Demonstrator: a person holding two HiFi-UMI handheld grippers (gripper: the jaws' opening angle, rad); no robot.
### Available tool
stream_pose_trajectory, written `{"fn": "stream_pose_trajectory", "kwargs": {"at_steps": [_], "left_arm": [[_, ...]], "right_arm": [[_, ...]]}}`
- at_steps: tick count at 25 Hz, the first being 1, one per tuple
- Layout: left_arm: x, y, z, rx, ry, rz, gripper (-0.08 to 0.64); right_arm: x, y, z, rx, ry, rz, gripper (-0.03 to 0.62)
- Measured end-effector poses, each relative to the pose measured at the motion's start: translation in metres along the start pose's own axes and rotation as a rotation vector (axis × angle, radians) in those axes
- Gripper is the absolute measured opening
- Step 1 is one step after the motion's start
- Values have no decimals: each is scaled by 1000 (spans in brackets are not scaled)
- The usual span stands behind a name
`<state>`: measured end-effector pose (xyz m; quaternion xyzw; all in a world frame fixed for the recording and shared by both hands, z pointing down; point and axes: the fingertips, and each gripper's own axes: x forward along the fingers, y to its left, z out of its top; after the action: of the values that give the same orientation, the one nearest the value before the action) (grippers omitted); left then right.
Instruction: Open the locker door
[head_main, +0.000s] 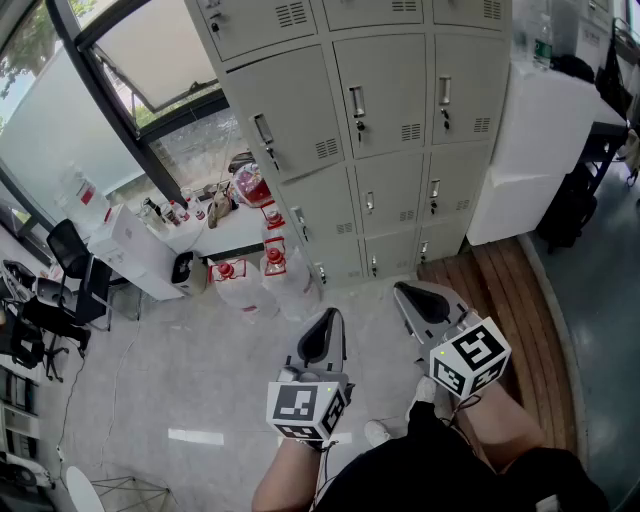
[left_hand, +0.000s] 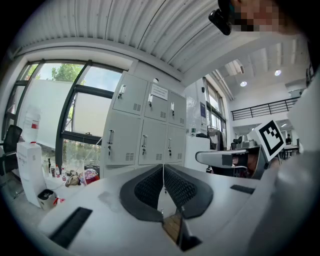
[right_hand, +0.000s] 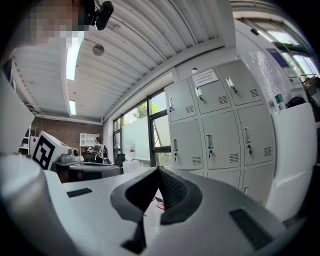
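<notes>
I've not started: every locker door (head_main: 385, 95) looks shut, well apart from my left hand-held gripper (head_main: 328, 320) and right hand-held gripper (head_main: 408, 292), both pinched together on nothing.

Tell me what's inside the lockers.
The lockers in view are all shut, so whatever is inside is covered. Only the door fronts show, with their handles and vent slots.

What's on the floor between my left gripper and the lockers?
Head view: mostly bare floor; clear water jugs with red caps stand at the foot of the lockers, slightly left.
</notes>
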<state>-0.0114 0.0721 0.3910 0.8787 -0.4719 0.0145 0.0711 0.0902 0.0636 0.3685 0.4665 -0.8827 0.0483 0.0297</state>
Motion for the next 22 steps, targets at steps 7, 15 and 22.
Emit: {"fn": "stream_pose_trajectory", "kwargs": {"at_steps": [7,15,22], "left_arm": [[-3,8,3,12,-24,7,20],[-8,13,3,8,-31,13,20],[-17,19,4,-14,-25,22,20]], "right_arm": [[6,4,-3,4,1,3,54],[9,12,-2,-9,-12,21,54],[15,26,1,-28,-6,45,54]]}}
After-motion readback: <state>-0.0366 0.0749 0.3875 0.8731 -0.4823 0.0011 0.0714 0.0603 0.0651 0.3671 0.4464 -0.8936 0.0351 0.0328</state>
